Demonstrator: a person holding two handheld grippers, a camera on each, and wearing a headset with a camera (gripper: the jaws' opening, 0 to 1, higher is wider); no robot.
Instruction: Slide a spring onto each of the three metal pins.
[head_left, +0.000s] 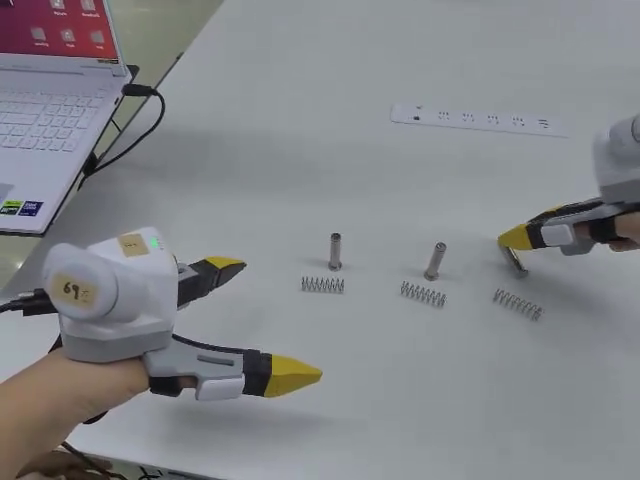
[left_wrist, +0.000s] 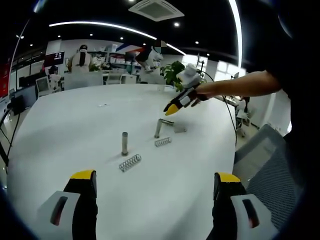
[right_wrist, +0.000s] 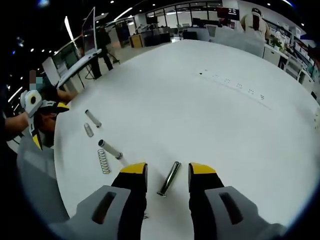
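Two short metal pins (head_left: 335, 250) (head_left: 436, 260) stand on the white table (head_left: 300, 130), the second leaning a little. A small coil spring (head_left: 323, 286) (head_left: 423, 294) lies in front of each. A third spring (head_left: 517, 304) lies further right. The third pin (right_wrist: 169, 178) lies tilted between the fingers of my right gripper (right_wrist: 168, 171), whose jaws stand apart on either side of it without closing. That gripper (head_left: 520, 240) is at the right edge, over the pin (head_left: 515, 262). My left gripper (head_left: 260, 320) hovers at the near left, wide open and holding nothing, well short of the first pin (left_wrist: 124, 143).
An open laptop (head_left: 50, 90) sits at the far left with a black cable (head_left: 140, 120) running along the table edge. A white power strip (head_left: 480, 120) lies at the back right. Office desks and people stand beyond the table.
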